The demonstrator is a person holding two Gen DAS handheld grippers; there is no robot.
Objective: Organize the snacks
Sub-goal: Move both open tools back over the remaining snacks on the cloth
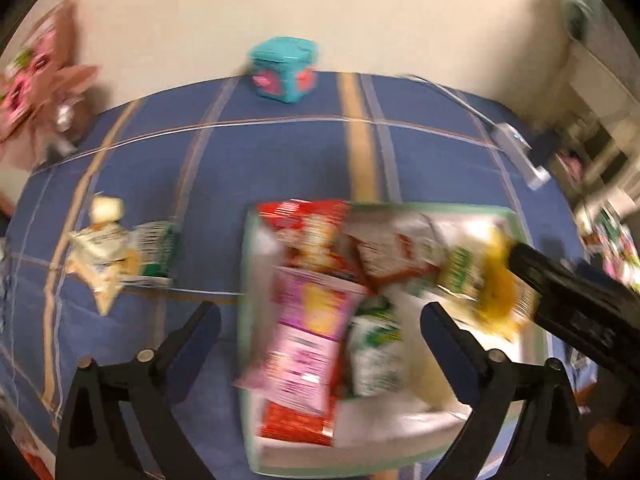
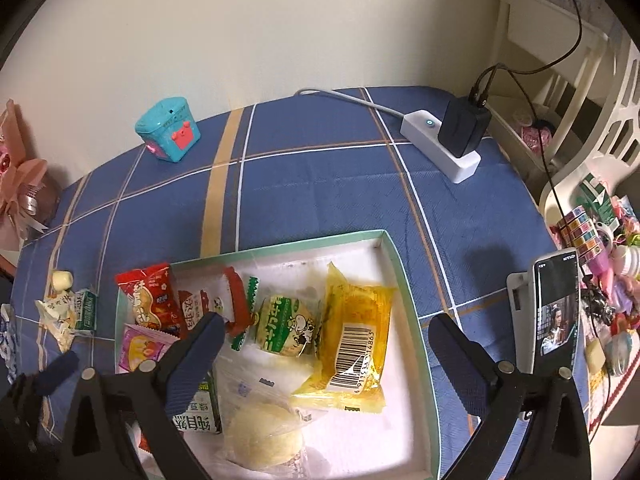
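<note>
We see both grippers hanging over a green-rimmed box (image 2: 394,252) on a blue checked tablecloth (image 2: 320,192), each with its jaws spread wide and nothing between them. The left wrist view is smeared by blur, so fine print there is lost to us.

Under the right gripper (image 2: 324,338) lies a yellow packet (image 2: 356,344) with a barcode, just ahead of and between the 2 fingers; a green-and-white cow packet (image 2: 286,326) touches its left side. Behind the left finger sit red packets (image 2: 150,298) and a pink one (image 2: 140,346), and nearest the camera a pale bun (image 2: 260,436) in clear wrap.

Below the left gripper (image 1: 320,316) the pink packet (image 1: 308,332) runs lengthwise between the fingers (not touched by either pad). Off to its left, outside the box, 2 or 3 loose snacks (image 1: 116,248) lie on the cloth. Far ahead stands a teal tin (image 1: 285,69); ahead and right of the right gripper, a white power strip (image 2: 440,146) carries a black charger (image 2: 462,128).
</note>
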